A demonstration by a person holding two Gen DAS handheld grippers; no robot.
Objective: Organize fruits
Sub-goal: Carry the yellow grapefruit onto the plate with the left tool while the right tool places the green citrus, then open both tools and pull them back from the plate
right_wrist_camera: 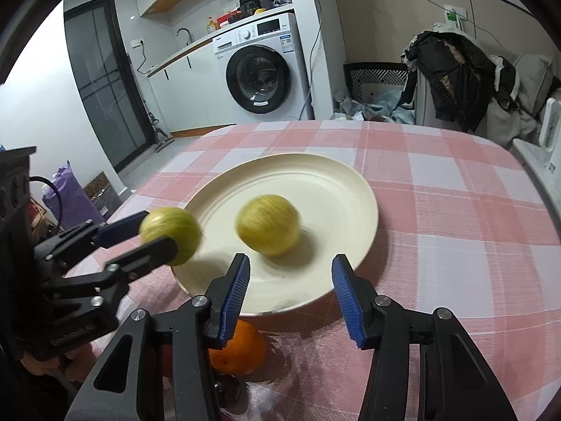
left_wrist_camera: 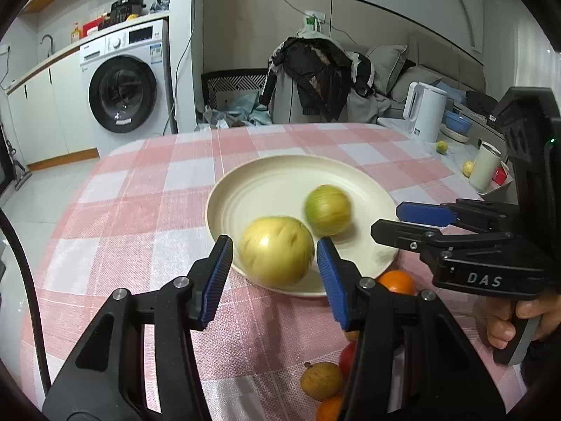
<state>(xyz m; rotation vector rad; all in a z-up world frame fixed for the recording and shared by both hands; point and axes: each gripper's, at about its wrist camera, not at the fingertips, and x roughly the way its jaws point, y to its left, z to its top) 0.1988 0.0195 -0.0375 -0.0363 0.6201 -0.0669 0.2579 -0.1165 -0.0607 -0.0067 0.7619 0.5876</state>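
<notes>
Both wrist cameras sit low and close over the bench (left_wrist_camera: 140, 182), looking forward between their own jaws. Left views from the left, right from the right; both share the plate (left_wrist_camera: 245, 189) and washing machine (right_wrist_camera: 259, 66) beyond.

Two yellow-green fruits (left_wrist_camera: 277, 249) (left_wrist_camera: 328, 209), one plate (left_wrist_camera: 266, 179), two oranges (left_wrist_camera: 398, 281) (left_wrist_camera: 331, 408), one brown fruit (left_wrist_camera: 320, 380), one red fruit (left_wrist_camera: 347, 358).

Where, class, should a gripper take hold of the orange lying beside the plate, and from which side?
Grip the orange across its widest middle, coming from above, fingers left and right. It is round, and the plate rim crowds its far side.
</notes>
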